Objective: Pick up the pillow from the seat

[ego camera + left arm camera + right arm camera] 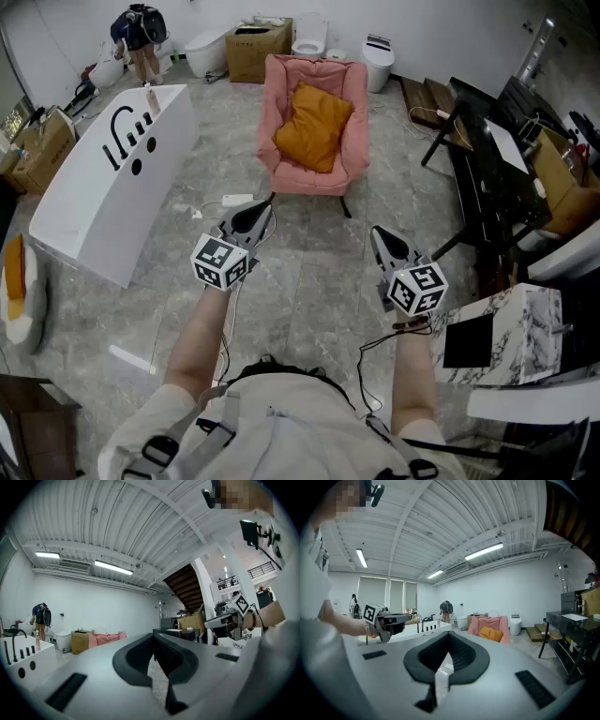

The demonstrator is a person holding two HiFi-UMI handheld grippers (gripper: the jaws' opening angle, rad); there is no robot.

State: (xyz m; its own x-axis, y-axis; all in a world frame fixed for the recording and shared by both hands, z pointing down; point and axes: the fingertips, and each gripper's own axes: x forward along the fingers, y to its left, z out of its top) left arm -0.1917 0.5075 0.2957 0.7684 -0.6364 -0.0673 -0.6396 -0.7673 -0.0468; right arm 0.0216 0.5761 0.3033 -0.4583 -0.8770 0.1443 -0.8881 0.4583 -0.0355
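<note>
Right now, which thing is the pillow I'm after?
Right of the long white bathtub stands a pink armchair. The pillow leans against its back, on the seat. It is the one orange cushion against all that pink.

Pale short-sleeved shirt (281, 436), grey harness straps (214, 420), grey left gripper (265, 208) and right gripper (377, 232), black-and-white marker cubes (221, 262), thin black cable (362, 349)

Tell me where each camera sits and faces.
Head view: on the person's head, looking steeply down toward the pink armchair with the orange pillow; both forearms, left gripper and right gripper show.
Left gripper view: on the left gripper, looking level ahead; its shut jaws and the right gripper show.
Right gripper view: on the right gripper, facing the armchair; its shut jaws and the left gripper show.
Shared: the armchair shows in all three.
</note>
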